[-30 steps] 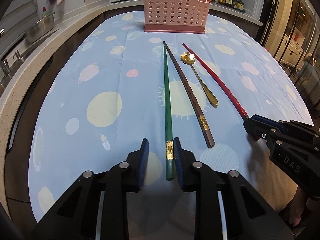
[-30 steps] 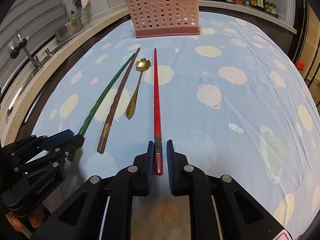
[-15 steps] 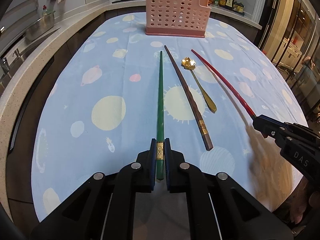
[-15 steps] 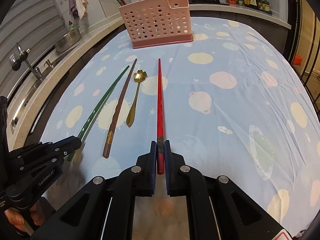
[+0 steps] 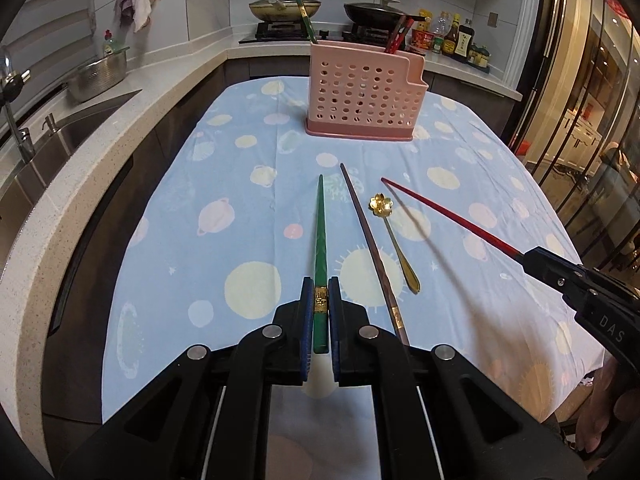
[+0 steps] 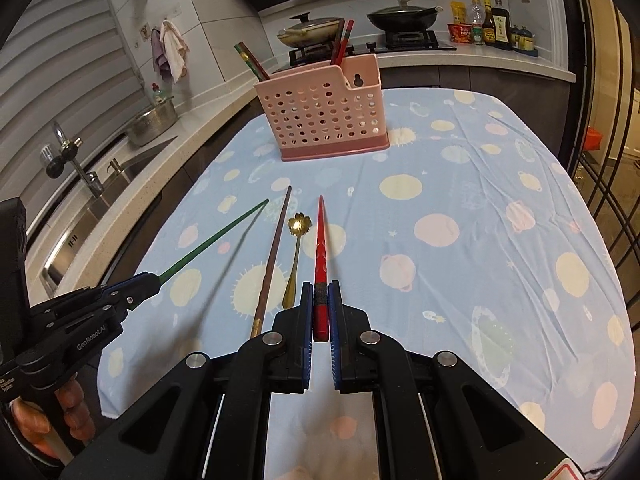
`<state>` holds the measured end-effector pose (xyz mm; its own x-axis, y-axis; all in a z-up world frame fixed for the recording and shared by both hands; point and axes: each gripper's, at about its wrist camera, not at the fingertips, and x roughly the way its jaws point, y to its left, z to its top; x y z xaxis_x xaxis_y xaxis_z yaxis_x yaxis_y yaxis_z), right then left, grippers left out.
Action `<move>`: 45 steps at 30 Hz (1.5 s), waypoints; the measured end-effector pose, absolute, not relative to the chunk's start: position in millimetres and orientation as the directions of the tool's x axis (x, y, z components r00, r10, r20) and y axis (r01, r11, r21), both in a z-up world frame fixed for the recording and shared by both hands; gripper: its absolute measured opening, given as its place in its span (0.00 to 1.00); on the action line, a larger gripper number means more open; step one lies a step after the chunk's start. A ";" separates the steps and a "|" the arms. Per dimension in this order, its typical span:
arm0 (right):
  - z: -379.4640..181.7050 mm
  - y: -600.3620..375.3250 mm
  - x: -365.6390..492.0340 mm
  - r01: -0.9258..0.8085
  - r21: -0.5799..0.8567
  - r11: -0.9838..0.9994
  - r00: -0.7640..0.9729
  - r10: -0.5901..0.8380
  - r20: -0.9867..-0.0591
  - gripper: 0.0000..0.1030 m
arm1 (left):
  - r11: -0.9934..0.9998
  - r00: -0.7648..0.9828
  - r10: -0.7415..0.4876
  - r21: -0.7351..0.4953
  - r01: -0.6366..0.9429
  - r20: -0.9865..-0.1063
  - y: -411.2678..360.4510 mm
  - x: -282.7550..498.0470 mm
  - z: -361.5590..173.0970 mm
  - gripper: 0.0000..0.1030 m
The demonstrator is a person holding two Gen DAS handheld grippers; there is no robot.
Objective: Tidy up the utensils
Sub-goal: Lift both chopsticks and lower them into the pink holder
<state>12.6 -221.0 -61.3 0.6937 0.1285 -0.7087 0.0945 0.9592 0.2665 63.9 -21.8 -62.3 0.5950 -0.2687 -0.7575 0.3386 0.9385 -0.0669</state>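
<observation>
Left wrist view: the left gripper (image 5: 321, 292) is clamped on a slim green chopstick (image 5: 320, 232); the right gripper (image 6: 321, 294) pinches a red chopstick (image 6: 320, 240) — both raised off the blue planet-print tablecloth (image 5: 240, 216), pointing toward the pink perforated plastic utensil holder (image 5: 362, 94) at the far end.
</observation>
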 end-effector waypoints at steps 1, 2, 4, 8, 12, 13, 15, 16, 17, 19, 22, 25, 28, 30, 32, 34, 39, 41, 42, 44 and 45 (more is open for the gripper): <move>-57.5 -222.8 12.3 0.096 0.268 0.959 0.701 0.126 -0.702 0.07 | 0.939 0.599 -0.270 -0.069 0.337 -0.753 -20.8 64.5 -58.9 0.07; -54.5 -224.7 11.9 0.098 0.269 0.958 0.707 0.124 -0.696 0.07 | 0.940 0.604 -0.270 -0.069 0.335 -0.750 -19.9 65.1 -56.4 0.07; -47.2 -228.7 10.5 0.101 0.272 0.957 0.720 0.118 -0.683 0.07 | 0.942 0.614 -0.270 -0.071 0.328 -0.741 -17.9 66.2 -50.0 0.07; -32.2 -236.9 8.2 0.112 0.280 0.953 0.746 0.105 -0.658 0.07 | 0.945 0.630 -0.272 -0.079 0.317 -0.727 -12.7 69.1 -38.0 0.07; -14.9 -245.3 5.6 0.118 0.290 0.950 0.774 0.095 -0.626 0.07 | 0.947 0.649 -0.275 -0.084 0.310 -0.710 -8.7 70.4 -24.8 0.07; -11.0 -247.0 4.9 0.119 0.293 0.949 0.780 0.093 -0.619 0.07 | 0.947 0.653 -0.276 -0.084 0.310 -0.705 -8.0 70.7 -21.9 0.07; -3.5 -250.4 4.1 0.121 0.299 0.947 0.792 0.090 -0.605 0.07 | 0.947 0.661 -0.280 -0.088 0.308 -0.697 -6.8 72.1 -16.0 0.07; -0.3 -251.5 3.7 0.121 0.303 0.945 0.797 0.089 -0.598 0.07 | 0.947 0.664 -0.282 -0.091 0.307 -0.693 -6.3 72.6 -13.5 0.07; 2.7 -252.8 3.2 0.121 0.308 0.944 0.801 0.090 -0.591 0.07 | 0.947 0.666 -0.285 -0.094 0.308 -0.689 -5.9 72.9 -11.0 0.07; 9.3 -254.7 2.0 0.120 0.312 0.943 0.812 0.088 -0.577 0.07 | 0.947 0.673 -0.284 -0.092 0.307 -0.683 -6.0 72.9 -6.5 0.07; 18.1 -257.3 0.8 0.119 0.314 0.942 0.825 0.082 -0.559 0.07 | 0.947 0.682 -0.288 -0.094 0.308 -0.673 -5.9 75.2 0.4 0.07; 24.7 -260.2 1.0 0.116 0.319 0.941 0.837 0.081 -0.541 0.07 | 0.945 0.691 -0.292 -0.091 0.313 -0.661 -7.5 77.2 7.3 0.07; 32.5 -262.6 3.1 0.112 0.320 0.941 0.848 0.077 -0.525 0.07 | 0.943 0.700 -0.299 -0.089 0.320 -0.648 -11.1 80.3 15.4 0.07; 37.9 -264.3 5.8 0.107 0.318 0.942 0.855 0.076 -0.513 0.07 | 0.940 0.708 -0.306 -0.086 0.329 -0.637 -14.5 82.9 21.7 0.07; 44.0 -267.0 10.2 0.102 0.316 0.943 0.865 0.073 -0.497 0.07 | 0.939 0.717 -0.310 -0.081 0.335 -0.625 -17.6 86.3 28.3 0.07; 50.9 -269.4 15.5 0.098 0.315 0.944 0.874 0.070 -0.480 0.07 | 0.936 0.726 -0.320 -0.083 0.343 -0.608 -20.6 91.5 37.0 0.07; 71.3 -277.8 35.2 0.089 0.308 0.947 0.900 0.056 -0.432 0.07 | 0.926 0.749 -0.357 -0.103 0.364 -0.559 -28.1 108.6 63.4 0.07; 80.1 -280.3 44.5 0.082 0.306 0.949 0.910 0.054 -0.412 0.07 | 0.924 0.760 -0.364 -0.105 0.368 -0.539 -31.9 117.1 74.6 0.07; 83.9 -280.5 48.5 0.079 0.305 0.949 0.914 0.053 -0.403 0.07 | 0.922 0.766 -0.369 -0.107 0.371 -0.526 -34.2 122.2 81.1 0.07; 90.8 -283.0 59.2 0.073 0.304 0.950 0.920 0.054 -0.389 0.07 | 0.920 0.778 -0.378 -0.112 0.375 -0.502 -38.0 132.4 94.1 0.07; 94.3 -284.0 65.1 0.070 0.304 0.950 0.923 0.054 -0.382 0.07 | 0.920 0.786 -0.382 -0.114 0.376 -0.487 -40.2 137.6 101.4 0.07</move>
<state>65.1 -284.0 94.3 0.9226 0.0544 -0.3819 0.0696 0.9503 0.3036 137.6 -40.2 101.4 0.7855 -0.3816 -0.4871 0.3763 0.9195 -0.1135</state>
